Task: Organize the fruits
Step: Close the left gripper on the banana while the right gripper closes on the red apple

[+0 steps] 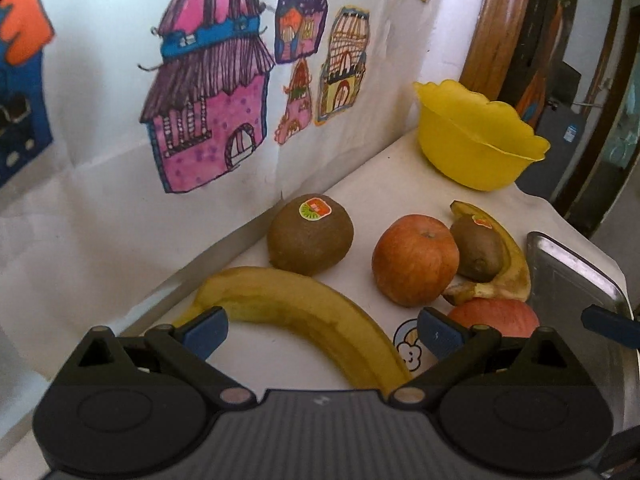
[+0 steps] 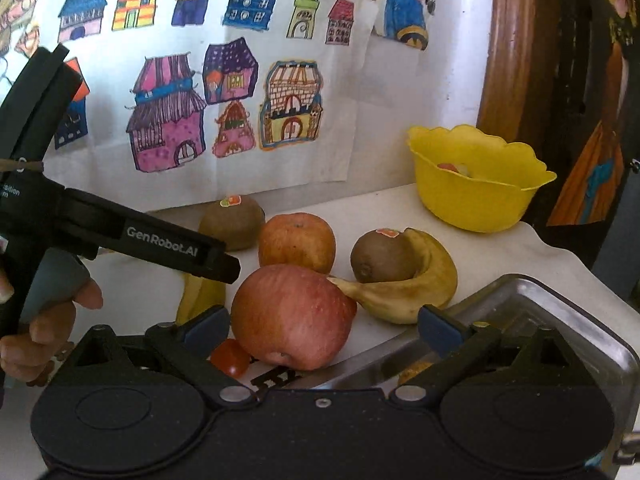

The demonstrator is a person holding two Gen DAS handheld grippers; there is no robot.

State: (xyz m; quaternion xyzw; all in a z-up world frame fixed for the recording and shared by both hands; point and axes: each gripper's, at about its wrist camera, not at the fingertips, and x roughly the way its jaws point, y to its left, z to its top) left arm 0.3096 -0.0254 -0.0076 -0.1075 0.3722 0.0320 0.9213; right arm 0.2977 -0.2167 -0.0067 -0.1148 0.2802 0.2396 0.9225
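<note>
My left gripper [image 1: 322, 336] is open, its jaws standing either side of a yellow banana [image 1: 304, 316] that lies on the white table. Behind it are a kiwi [image 1: 310, 234], an orange-red apple [image 1: 414, 266], a second kiwi [image 1: 478, 254] and a spotted banana [image 1: 508, 268]. My right gripper [image 2: 324, 330] is open around a large red apple [image 2: 292, 316], with a cherry tomato [image 2: 230, 356] by its left finger. A yellow bowl [image 2: 476, 188] stands at the back right with a piece of fruit inside. The left gripper's body [image 2: 120, 236] shows in the right wrist view.
A steel tray [image 2: 560, 320] lies at the right front, also in the left wrist view [image 1: 576, 272]. Paper drawings of houses [image 1: 208, 92] cover the wall behind the table. A wooden frame [image 2: 516, 60] stands at the right past the table's edge.
</note>
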